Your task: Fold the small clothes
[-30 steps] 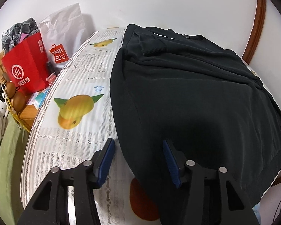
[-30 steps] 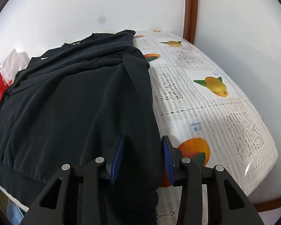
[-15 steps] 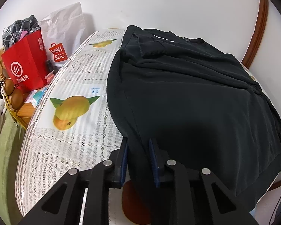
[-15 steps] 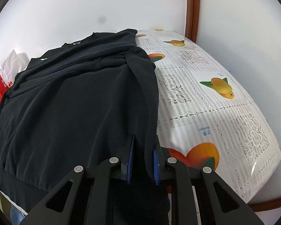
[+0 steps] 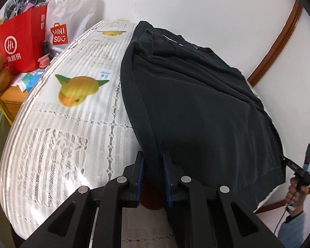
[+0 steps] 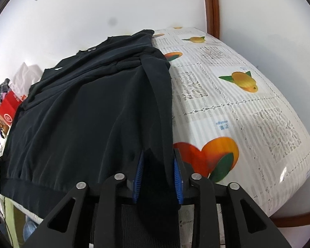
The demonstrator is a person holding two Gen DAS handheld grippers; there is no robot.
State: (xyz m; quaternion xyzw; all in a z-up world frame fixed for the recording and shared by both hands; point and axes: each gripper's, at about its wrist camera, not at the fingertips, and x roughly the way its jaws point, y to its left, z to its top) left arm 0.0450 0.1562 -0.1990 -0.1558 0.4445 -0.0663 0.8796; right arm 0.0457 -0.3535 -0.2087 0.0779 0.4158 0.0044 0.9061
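Note:
A black sweatshirt lies spread on a table with a fruit-print cloth; its sleeves are folded across the chest. It also fills the right wrist view. My left gripper is shut on the sweatshirt's left hem corner and holds that edge lifted. My right gripper is shut on the right hem corner, with dark fabric bunched between the blue pads. The other handle and hand show at the right edge of the left wrist view.
A red shopping bag and a white Miniso bag stand left of the table on a wooden cabinet with small items. White walls and a brown wooden trim bound the table's far side and right.
Both grippers went from open to shut on the hem corners, then rose a little, lifting the sweatshirt's near edge off the cloth.

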